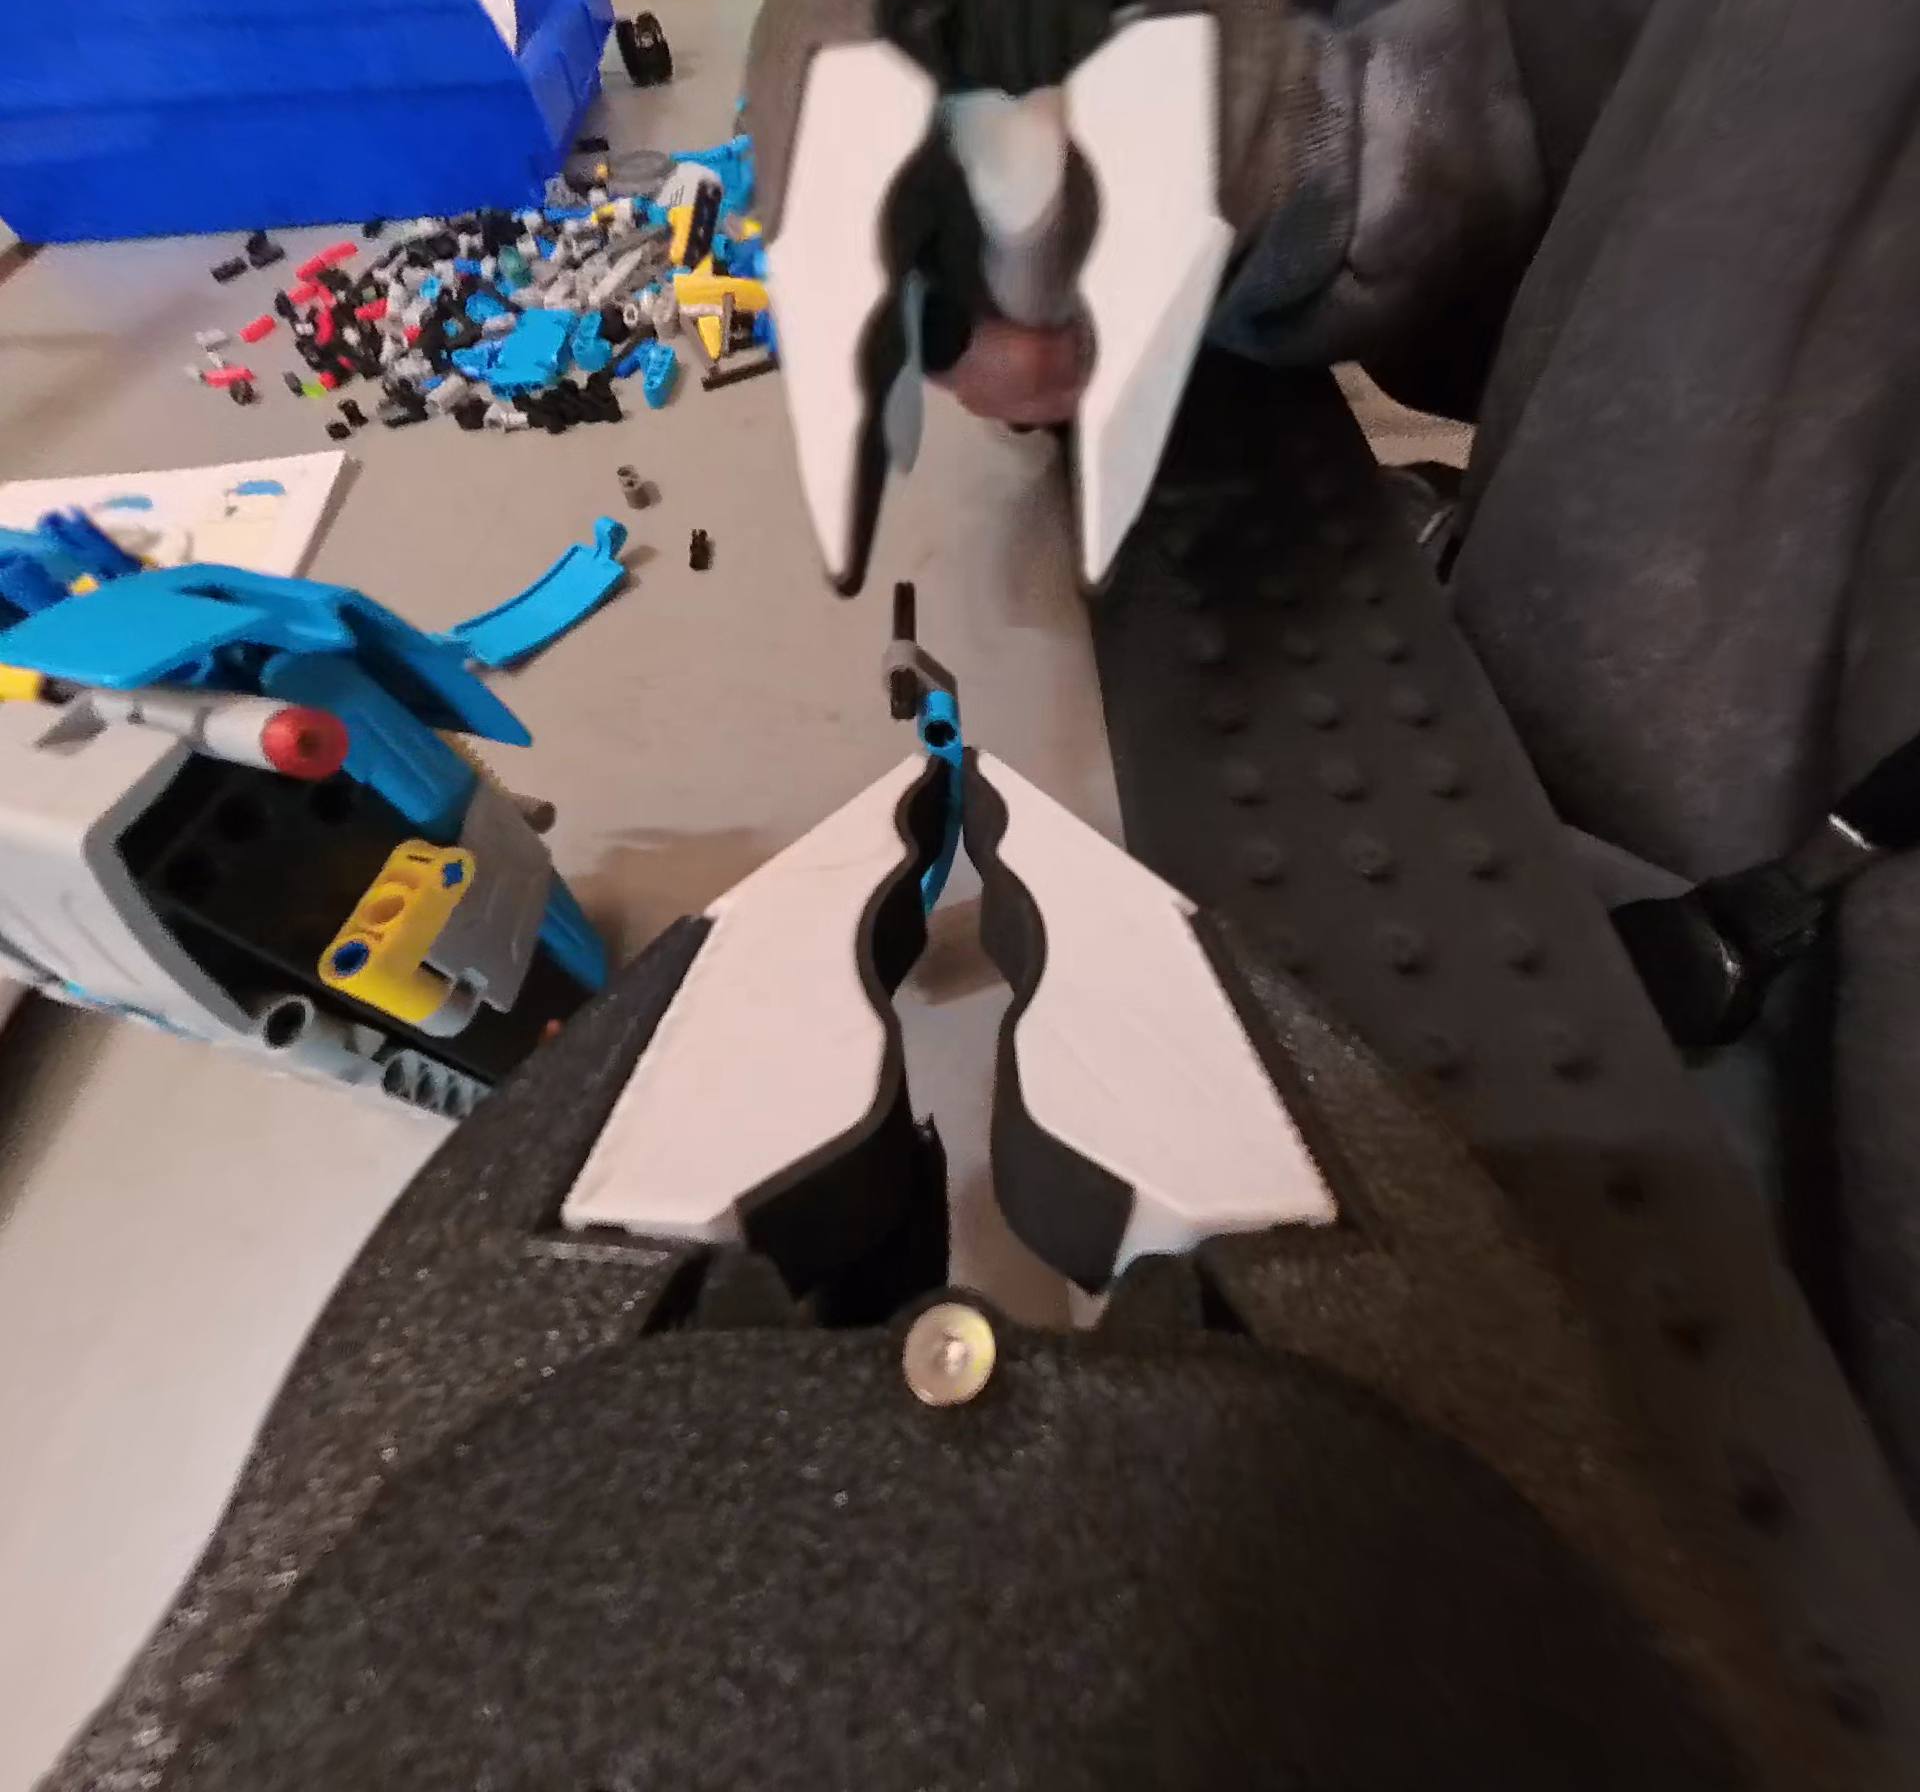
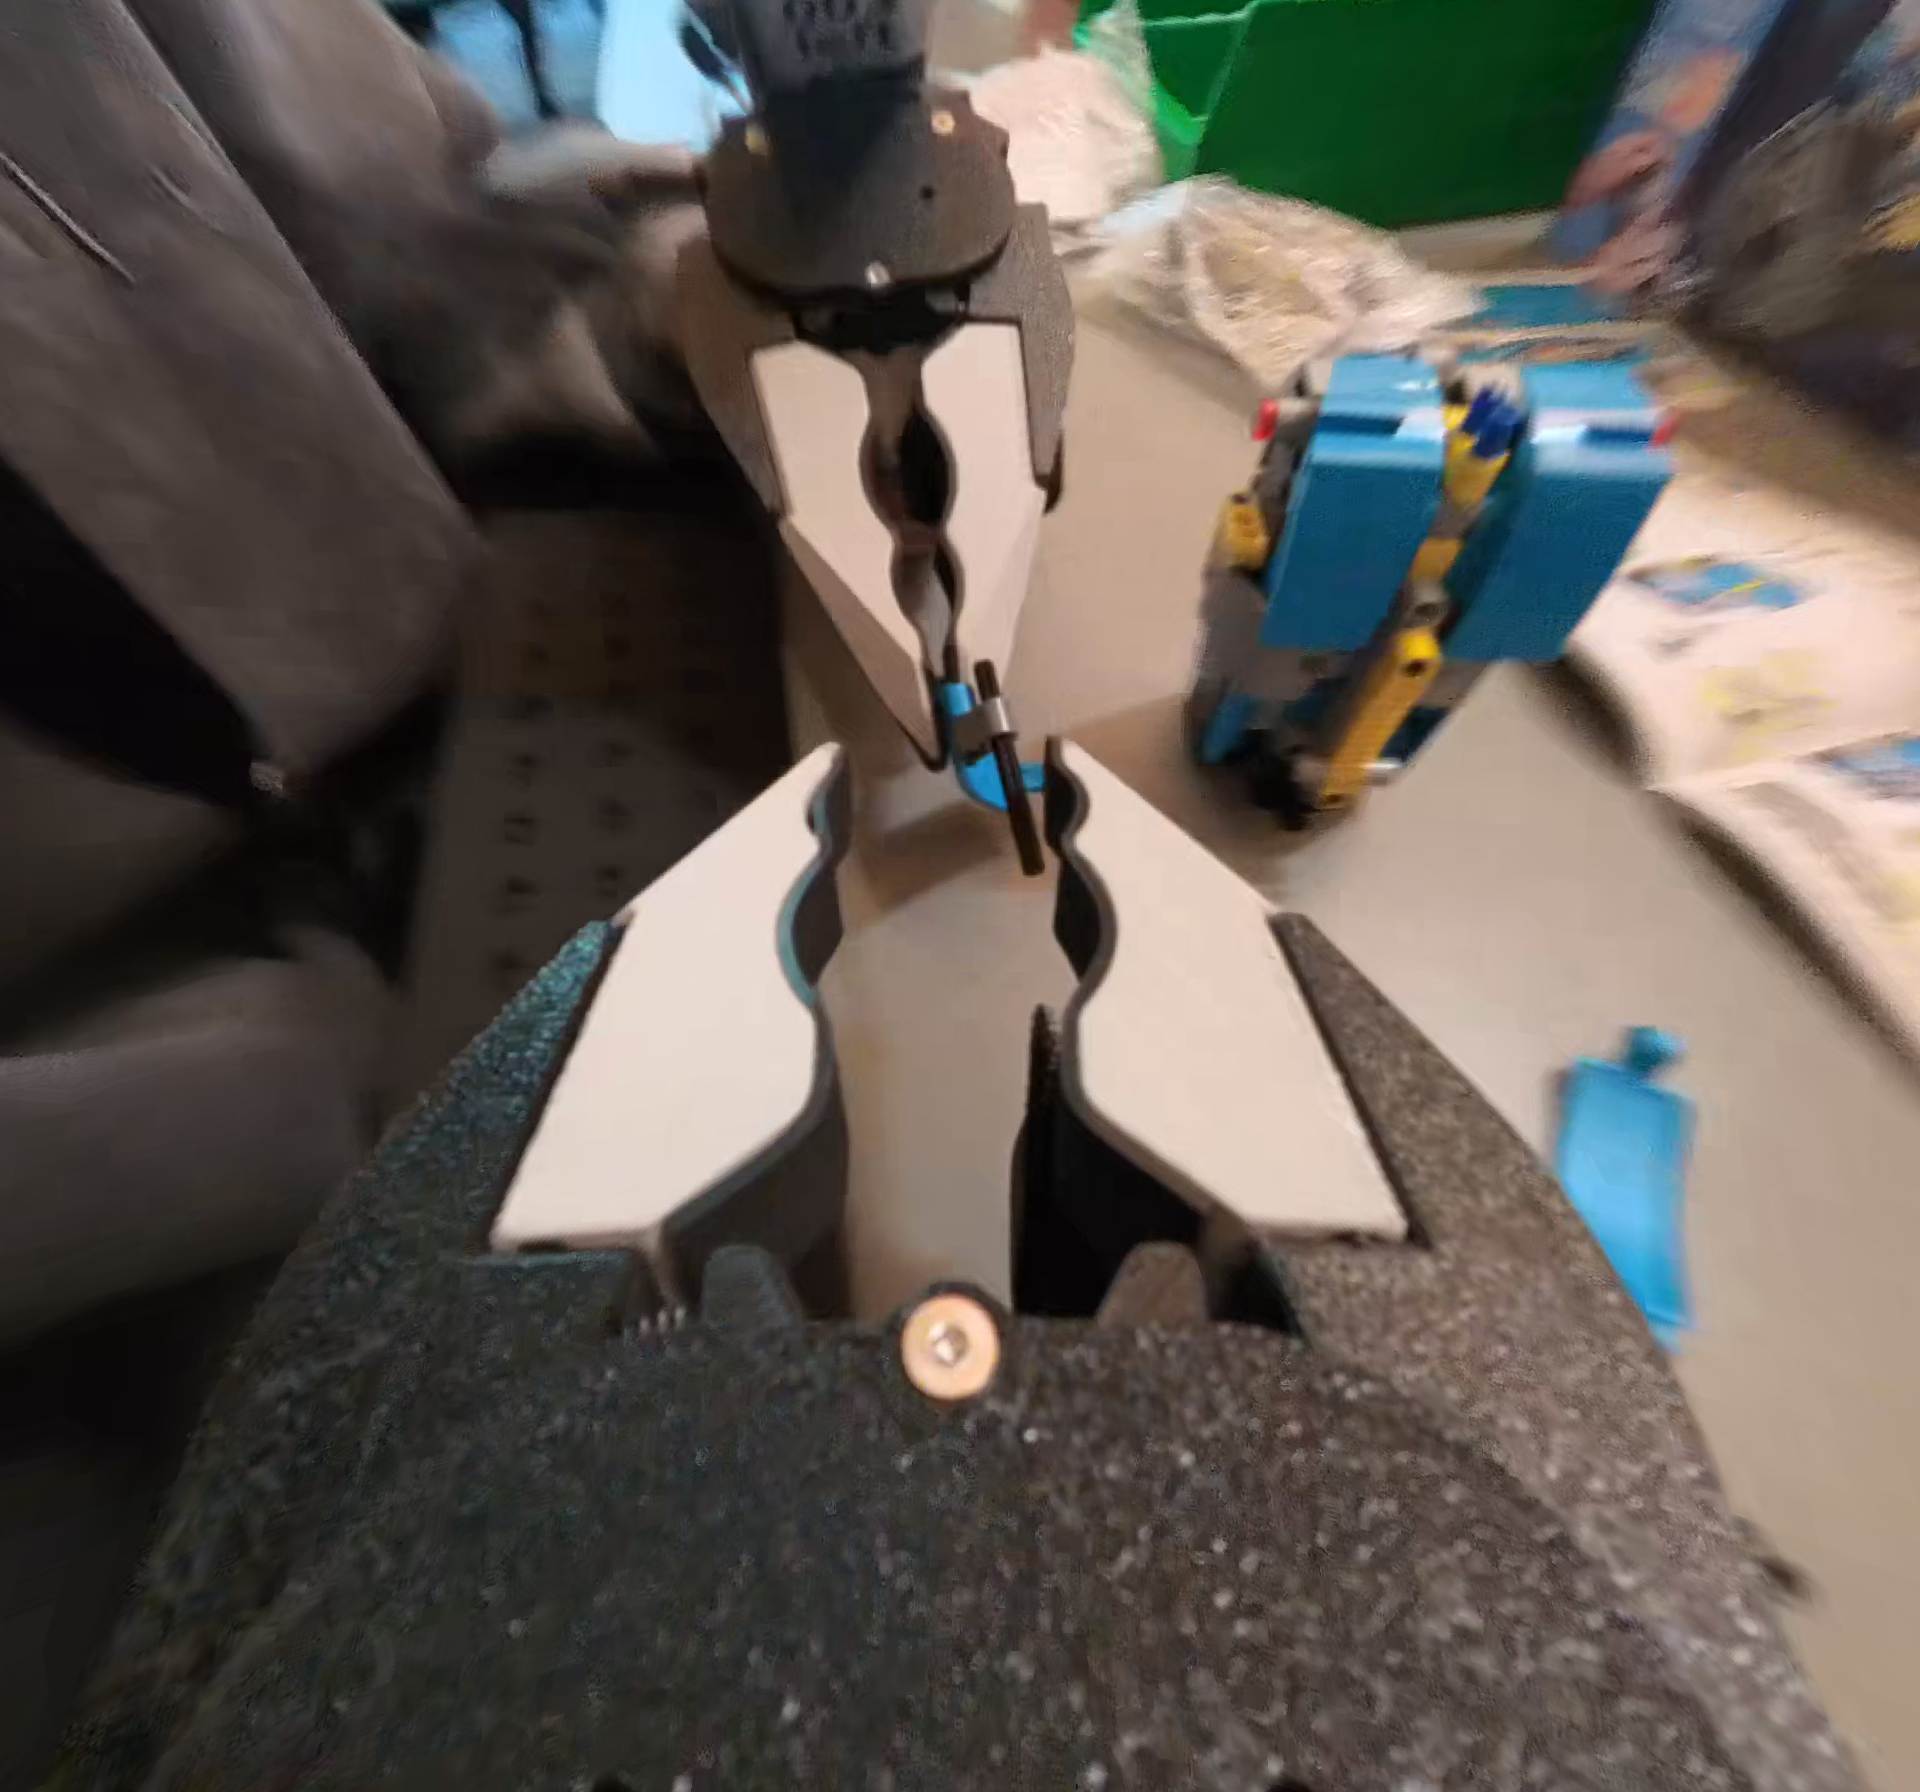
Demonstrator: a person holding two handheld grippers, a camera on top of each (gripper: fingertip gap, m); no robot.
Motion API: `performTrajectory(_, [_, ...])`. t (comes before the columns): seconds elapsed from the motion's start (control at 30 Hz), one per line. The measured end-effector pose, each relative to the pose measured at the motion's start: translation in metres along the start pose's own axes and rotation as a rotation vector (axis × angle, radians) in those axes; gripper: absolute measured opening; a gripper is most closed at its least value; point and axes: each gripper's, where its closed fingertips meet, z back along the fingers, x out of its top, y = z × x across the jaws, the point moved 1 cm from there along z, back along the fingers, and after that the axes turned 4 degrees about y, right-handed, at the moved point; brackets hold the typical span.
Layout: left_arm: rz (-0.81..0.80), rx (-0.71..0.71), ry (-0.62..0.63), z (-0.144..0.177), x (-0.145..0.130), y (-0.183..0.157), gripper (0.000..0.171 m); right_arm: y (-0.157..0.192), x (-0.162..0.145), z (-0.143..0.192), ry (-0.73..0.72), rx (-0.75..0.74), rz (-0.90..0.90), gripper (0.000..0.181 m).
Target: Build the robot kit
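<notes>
Presently clamps a blue curved beam (image 1: pixel 940 838), with grey connector (image 1: pixel 904 677) and black axle (image 1: pixel 902 604), in the narrow-shut left gripper (image 1: pixel 951 766), right of the blue-and-yellow brick model (image 1: pixel 312 807). Opposite, spreads the right gripper (image 1: pixel 966 579) wide and empty, tips beside the axle; cannot tell whether touching.

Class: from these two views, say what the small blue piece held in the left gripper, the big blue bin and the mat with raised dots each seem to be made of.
Small blue piece: looks like hard moulded plastic, smooth, with a round pin hole.
Big blue bin: probably rigid plastic, glossy even walls.
Dotted mat: dark, matte; rubber or foam, cannot tell which.
</notes>
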Motion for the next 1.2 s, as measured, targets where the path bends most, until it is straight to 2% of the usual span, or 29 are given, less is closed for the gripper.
performTrajectory(0.07, [-0.032,-0.015,-0.018,0.001,0.003,-0.006,0.001,-0.003,0.000,-0.002,-0.014,0.102,-0.131,0.044])
performTrajectory(0.13, [-0.044,-0.028,-0.015,-0.001,0.003,-0.009,0.001,-0.002,-0.003,-0.006,-0.001,0.116,-0.110,0.036])
performTrajectory(0.2, [-0.035,-0.039,-0.013,-0.002,0.003,-0.011,0.001,0.006,-0.003,-0.012,0.017,0.128,-0.050,0.021])
performTrajectory(0.27, [0.001,-0.070,-0.025,-0.002,0.005,-0.013,0.002,0.006,-0.005,-0.015,0.039,0.055,0.044,0.013])
performTrajectory(0.43, [0.216,-0.208,-0.126,0.006,0.020,-0.016,0.001,0.008,0.013,-0.007,-0.006,-0.188,0.380,0.013])
performTrajectory(0.63, [0.403,-0.328,-0.151,0.008,0.022,-0.016,0.001,0.011,0.016,-0.006,0.058,-0.418,0.689,0.012])
performTrajectory(0.7, [0.372,-0.297,-0.130,0.007,0.018,-0.016,0.001,0.010,0.013,-0.008,0.042,-0.390,0.599,0.011])
performTrajectory(0.77, [0.332,-0.257,-0.113,0.005,0.017,-0.015,0.001,0.012,0.012,-0.008,-0.016,-0.198,0.296,0.011])
performTrajectory(0.8, [0.319,-0.246,-0.109,0.004,0.017,-0.015,0.001,0.015,0.016,-0.005,-0.059,-0.083,0.161,0.019])
performTrajectory(0.87, [0.309,-0.234,-0.103,0.004,0.016,-0.015,0.001,0.015,0.024,0.002,-0.118,0.047,0.012,0.015])
performTrajectory(0.9, [0.311,-0.241,-0.110,0.004,0.017,-0.015,0.001,0.014,0.024,0.003,-0.122,0.063,0.000,0.006])
performTrajectory(0.93, [0.313,-0.243,-0.117,0.005,0.018,-0.015,0.001,0.012,0.020,0.002,-0.099,0.041,0.017,0.005])
performTrajectory(1.03, [0.301,-0.235,-0.109,0.004,0.017,-0.015,0.001,0.010,0.015,-0.004,-0.047,-0.064,0.131,0.013])
performTrajectory(1.1, [0.298,-0.236,-0.109,0.004,0.017,-0.016,0.001,0.012,0.009,-0.008,-0.007,-0.075,0.170,0.015])
performTrajectory(1.2, [0.307,-0.255,-0.113,0.004,0.018,-0.018,0.001,0.012,0.007,-0.009,0.015,-0.077,0.178,0.007])
